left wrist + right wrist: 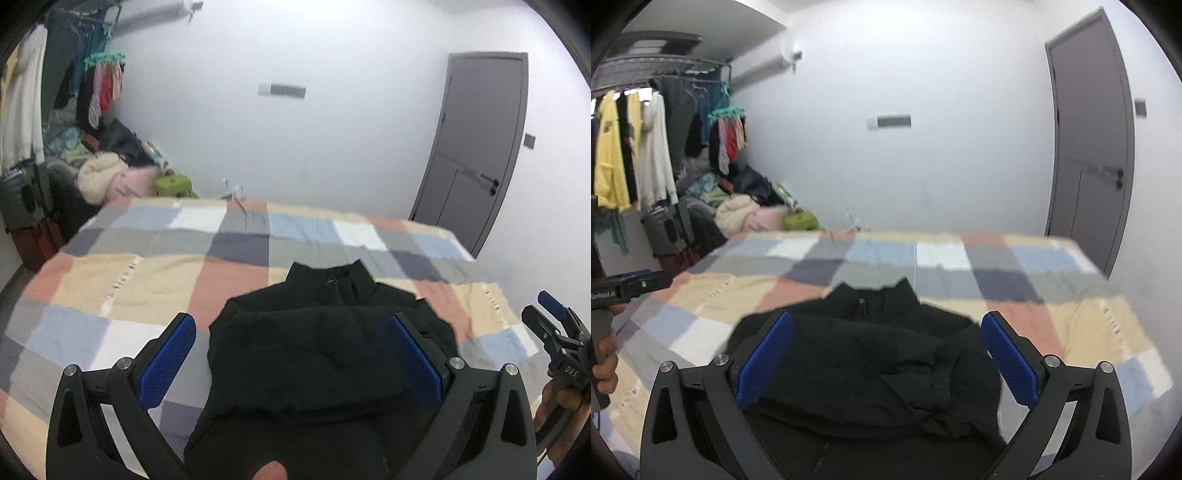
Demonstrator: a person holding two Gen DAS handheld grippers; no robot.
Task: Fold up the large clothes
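Observation:
A black padded jacket point(317, 354) lies folded on the checked bedspread point(147, 266), collar toward the far side; it also shows in the right wrist view point(871, 358). My left gripper point(291, 354) is open, its blue pads wide apart above the jacket, holding nothing. My right gripper point(886, 354) is open too, above the jacket, empty. The right gripper shows at the right edge of the left wrist view point(554, 325). The left gripper's body point(624, 288) shows at the left of the right wrist view.
The bed point(1052, 317) fills the middle. A clothes rack with hanging garments point(631, 147) and a pile of clothes point(738, 210) stand at the far left. A grey door point(1089, 147) is in the white wall at the right.

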